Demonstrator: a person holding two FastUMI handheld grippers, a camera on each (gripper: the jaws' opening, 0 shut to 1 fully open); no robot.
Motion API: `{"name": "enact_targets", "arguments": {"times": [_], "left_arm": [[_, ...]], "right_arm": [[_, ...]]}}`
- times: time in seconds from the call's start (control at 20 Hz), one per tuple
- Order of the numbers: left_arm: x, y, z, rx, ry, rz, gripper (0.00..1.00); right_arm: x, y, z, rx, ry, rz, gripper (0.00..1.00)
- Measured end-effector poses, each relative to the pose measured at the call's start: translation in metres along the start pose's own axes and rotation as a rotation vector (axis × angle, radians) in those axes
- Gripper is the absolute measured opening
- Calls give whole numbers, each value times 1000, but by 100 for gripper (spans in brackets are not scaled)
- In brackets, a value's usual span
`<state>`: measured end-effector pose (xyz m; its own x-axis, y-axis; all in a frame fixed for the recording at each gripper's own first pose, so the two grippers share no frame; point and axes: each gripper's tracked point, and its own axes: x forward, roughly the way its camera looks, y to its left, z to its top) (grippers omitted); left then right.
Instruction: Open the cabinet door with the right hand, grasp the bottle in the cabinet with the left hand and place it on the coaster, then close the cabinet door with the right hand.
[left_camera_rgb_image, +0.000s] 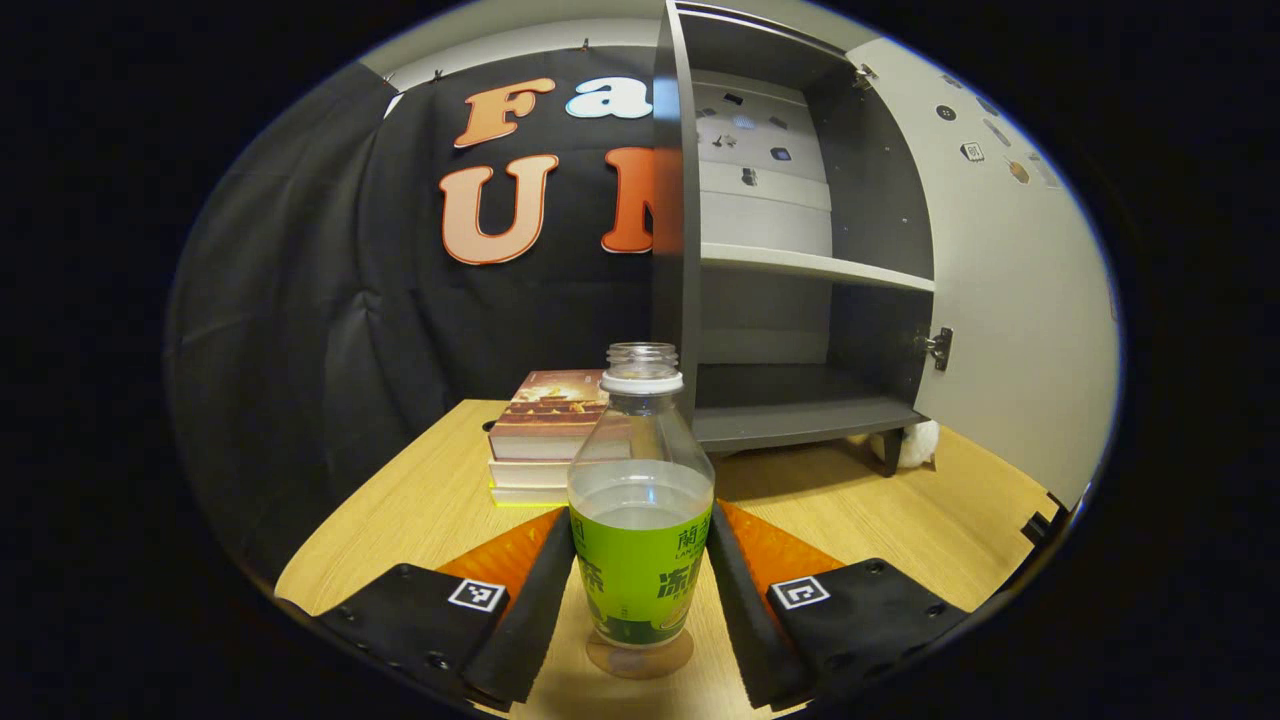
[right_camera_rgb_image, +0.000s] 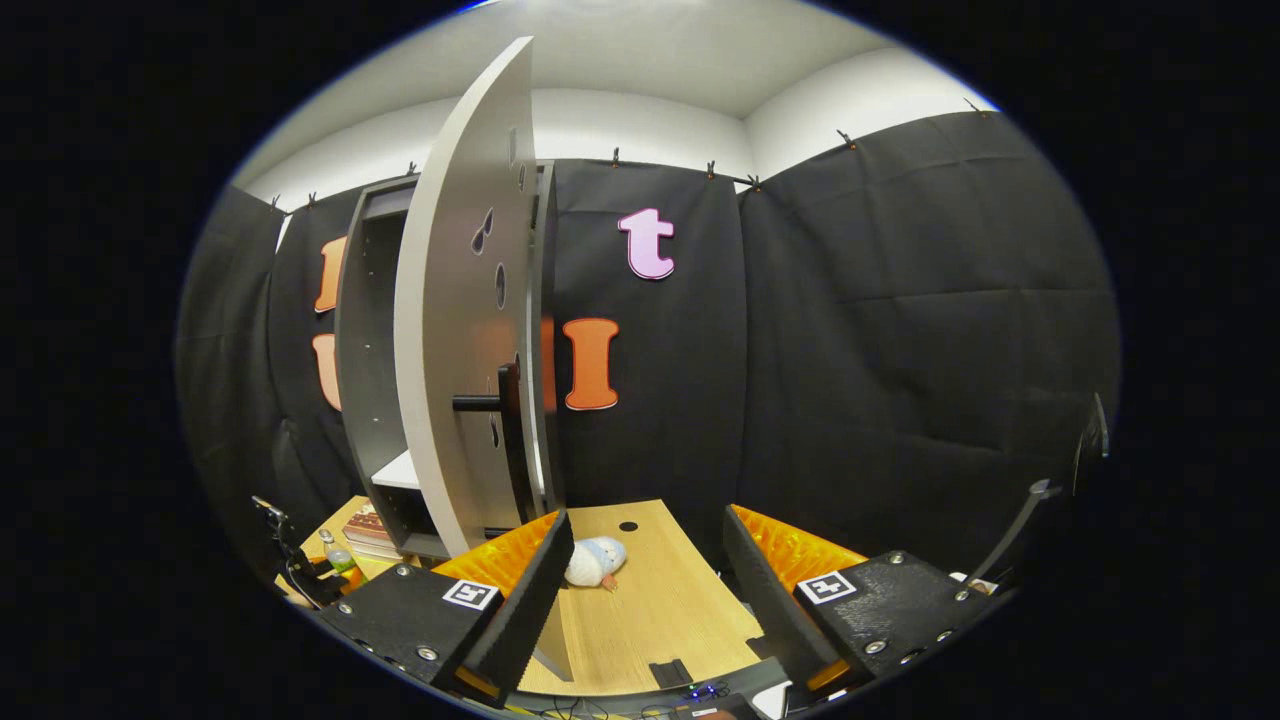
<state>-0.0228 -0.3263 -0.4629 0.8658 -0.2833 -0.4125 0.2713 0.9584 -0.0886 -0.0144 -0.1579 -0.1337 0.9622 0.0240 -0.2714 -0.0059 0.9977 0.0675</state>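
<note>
The bottle (left_camera_rgb_image: 640, 520) is stood upright on the coaster (left_camera_rgb_image: 640, 655) on the table (left_camera_rgb_image: 420, 510), flanked by the left gripper (left_camera_rgb_image: 640, 590), whose jaws appear to touch its label. They should be released gently and drawn straight back. The right gripper (right_camera_rgb_image: 645, 590), jaws spread and empty, is best lined up on the door (right_camera_rgb_image: 460, 330) handle (right_camera_rgb_image: 500, 410).

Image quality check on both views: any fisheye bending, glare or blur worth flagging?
Left gripper view: the clear plastic bottle with green label is sharp, evenly lit, with no strong glare; the grey open cabinet bows slightly. Right gripper view: the pale grey cabinet door curves strongly from fisheye; the small plush toy is too small to resolve.
</note>
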Motion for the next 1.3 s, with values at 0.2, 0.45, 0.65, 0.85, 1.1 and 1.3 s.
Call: {"name": "enact_targets", "arguments": {"times": [0.2,0.45,0.65,0.85,1.1,1.3], "left_arm": [[3,0,-17,-33,12,8,82],[3,2,-27,-56,8,20,82],[5,4,-36,-36,14,23,80],[0,4,-44,-39,17,32,84],[-7,6,-66,-16,107,46,86],[-16,1,-61,16,107,39,90]], "right_arm": [[2,5,2,-10,3,1,93],[6,12,-2,-6,25,9,93],[8,14,-1,3,29,6,93],[9,15,1,8,24,-1,93],[8,18,2,25,18,13,93],[8,25,2,16,11,35,93]]}}
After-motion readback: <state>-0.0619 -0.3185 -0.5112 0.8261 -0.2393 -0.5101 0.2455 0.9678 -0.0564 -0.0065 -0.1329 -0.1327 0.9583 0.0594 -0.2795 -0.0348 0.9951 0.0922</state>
